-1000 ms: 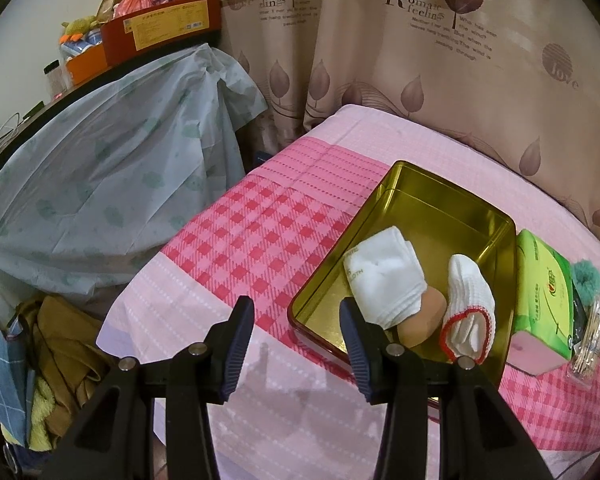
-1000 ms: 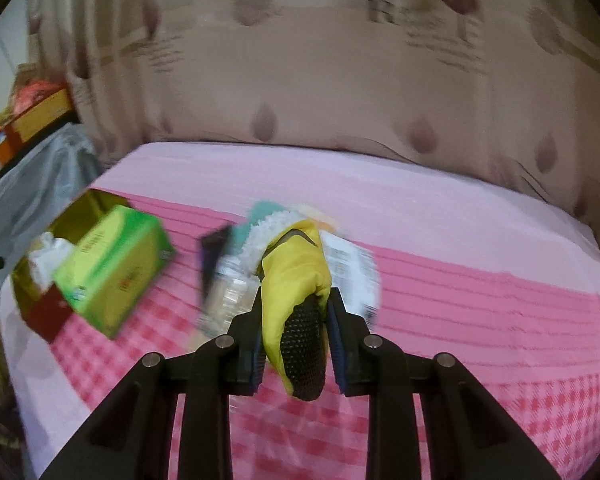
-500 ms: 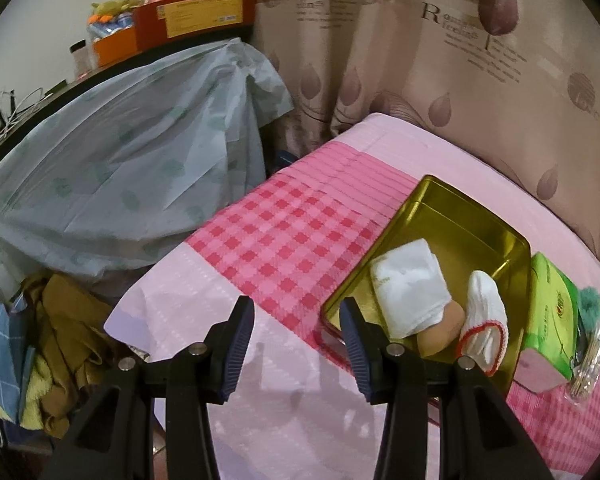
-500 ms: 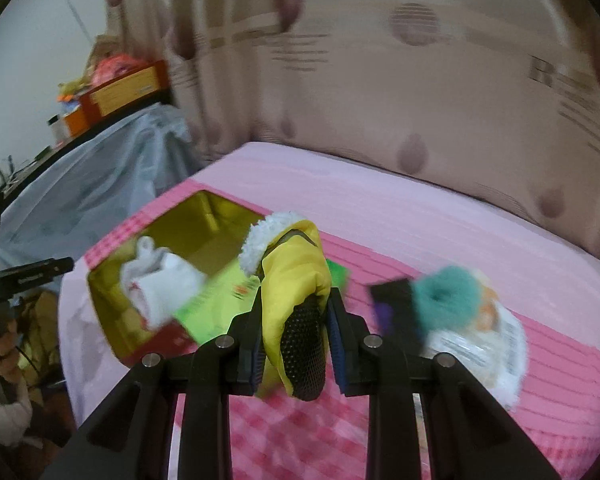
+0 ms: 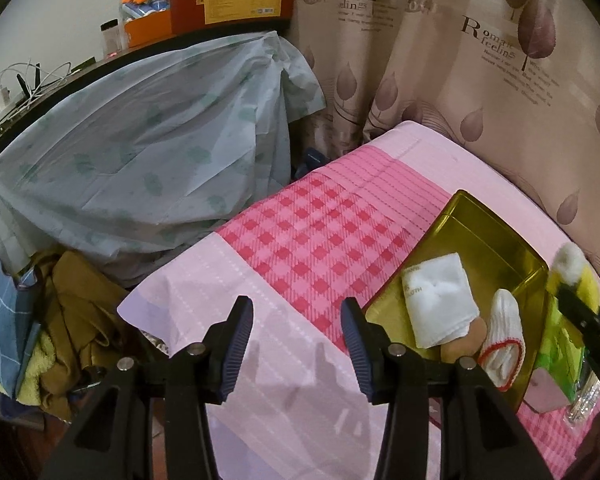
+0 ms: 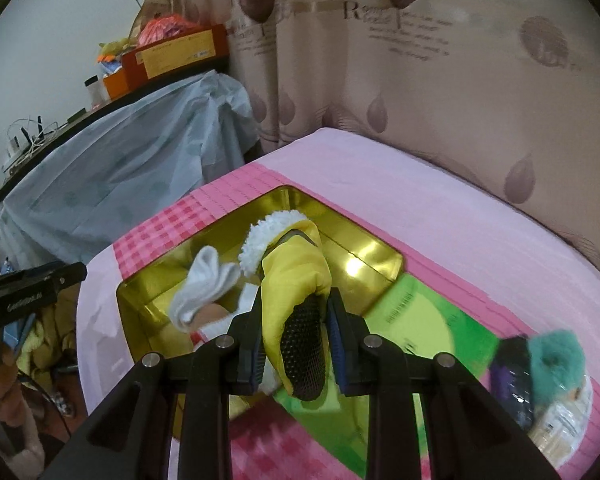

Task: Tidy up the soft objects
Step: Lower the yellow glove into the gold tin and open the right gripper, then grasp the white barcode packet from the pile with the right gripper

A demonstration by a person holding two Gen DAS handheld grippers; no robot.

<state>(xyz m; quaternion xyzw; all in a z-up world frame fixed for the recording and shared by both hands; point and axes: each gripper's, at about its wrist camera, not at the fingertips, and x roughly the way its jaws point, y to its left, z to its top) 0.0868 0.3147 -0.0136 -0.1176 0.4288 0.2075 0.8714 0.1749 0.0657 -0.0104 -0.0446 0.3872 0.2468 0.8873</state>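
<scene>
My right gripper (image 6: 294,322) is shut on a yellow rubber glove (image 6: 296,268) with a white fleecy cuff and holds it above the gold tin tray (image 6: 364,240). The glove also shows at the right edge of the left wrist view (image 5: 576,272). In the tray (image 5: 496,228) lie a folded white cloth (image 5: 438,300), a white sock with red trim (image 5: 502,340) and a tan round sponge (image 5: 462,346). My left gripper (image 5: 296,336) is open and empty above the pink bedsheet, left of the tray.
A green tissue pack (image 6: 420,320) lies against the tray's right side. A teal scrunchie (image 6: 554,356), a dark purple item and a clear packet lie further right. A covered shelf (image 5: 140,140) and a pile of clothes (image 5: 60,320) stand left of the bed.
My right gripper has carried the yellow glove left, from beside the tissue pack to above the tray. My left gripper has drifted left, away from the tray, still open.
</scene>
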